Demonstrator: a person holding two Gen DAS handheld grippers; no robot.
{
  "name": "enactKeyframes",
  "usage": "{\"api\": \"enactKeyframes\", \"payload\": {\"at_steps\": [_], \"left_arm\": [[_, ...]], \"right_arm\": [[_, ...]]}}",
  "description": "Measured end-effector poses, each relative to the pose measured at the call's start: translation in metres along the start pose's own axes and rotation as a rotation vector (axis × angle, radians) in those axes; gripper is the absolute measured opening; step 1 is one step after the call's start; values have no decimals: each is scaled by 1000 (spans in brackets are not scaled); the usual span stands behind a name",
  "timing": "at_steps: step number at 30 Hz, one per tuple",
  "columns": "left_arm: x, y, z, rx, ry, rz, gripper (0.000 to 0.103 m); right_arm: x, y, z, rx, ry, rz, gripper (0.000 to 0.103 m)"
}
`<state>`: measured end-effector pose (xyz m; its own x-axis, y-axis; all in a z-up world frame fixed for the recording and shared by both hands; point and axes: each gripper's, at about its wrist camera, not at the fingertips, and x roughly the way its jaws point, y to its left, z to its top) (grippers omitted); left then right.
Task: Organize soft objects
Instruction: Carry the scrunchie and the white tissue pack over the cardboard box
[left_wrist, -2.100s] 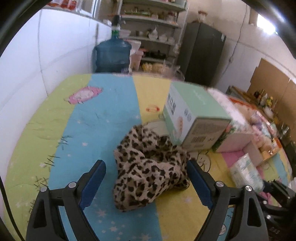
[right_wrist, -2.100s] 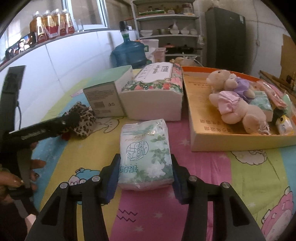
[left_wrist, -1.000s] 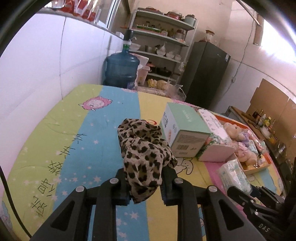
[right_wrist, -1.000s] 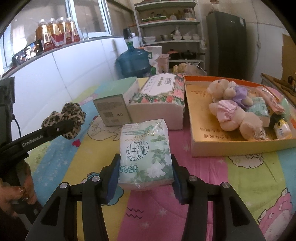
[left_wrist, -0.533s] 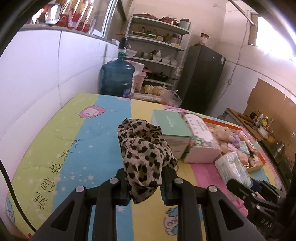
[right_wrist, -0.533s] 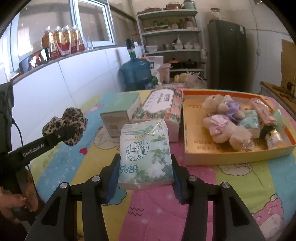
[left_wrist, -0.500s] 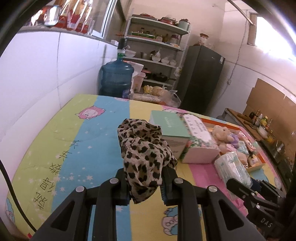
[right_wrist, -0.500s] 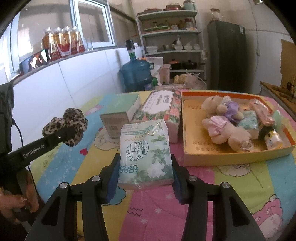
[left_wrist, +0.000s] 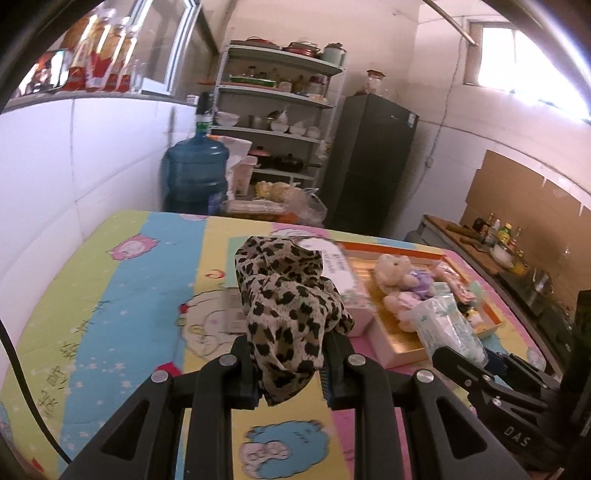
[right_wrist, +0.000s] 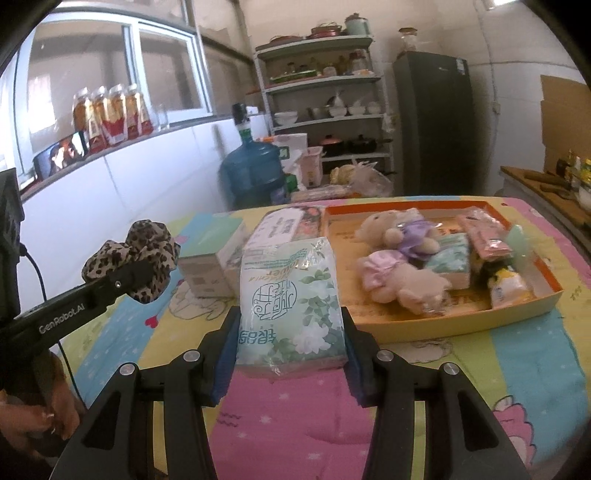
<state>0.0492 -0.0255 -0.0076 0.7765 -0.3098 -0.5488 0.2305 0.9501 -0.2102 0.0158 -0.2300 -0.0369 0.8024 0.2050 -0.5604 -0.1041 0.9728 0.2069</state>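
Observation:
My left gripper (left_wrist: 290, 363) is shut on a leopard-print cloth (left_wrist: 288, 295) and holds it up above the colourful table mat (left_wrist: 122, 295). It also shows in the right wrist view (right_wrist: 138, 254). My right gripper (right_wrist: 290, 354) is shut on a white and green tissue pack (right_wrist: 290, 299), lifted above the mat; the pack also shows in the left wrist view (left_wrist: 448, 325). An orange-rimmed tray (right_wrist: 524, 306) to the right holds plush bears (right_wrist: 399, 266) and several small soft packs.
A green box (right_wrist: 207, 258) and a floral tissue box (right_wrist: 280, 225) stand left of the tray. A blue water jug (left_wrist: 195, 173), shelves (left_wrist: 273, 122) and a dark fridge (left_wrist: 369, 162) stand beyond the table's far edge. A white wall runs along the left.
Both grippers have risen and moved toward the tray with their loads. The left one closed on the cloth two seconds ago and lifted it off the mat.

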Motion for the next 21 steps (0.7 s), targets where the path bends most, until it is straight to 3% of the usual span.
{"api": "enactKeyframes", "payload": {"at_steps": [21], "left_arm": [[53,-111,8,107,44,-155,24]], "right_arm": [[-29,-107,8,146,-61,-124,51]]}}
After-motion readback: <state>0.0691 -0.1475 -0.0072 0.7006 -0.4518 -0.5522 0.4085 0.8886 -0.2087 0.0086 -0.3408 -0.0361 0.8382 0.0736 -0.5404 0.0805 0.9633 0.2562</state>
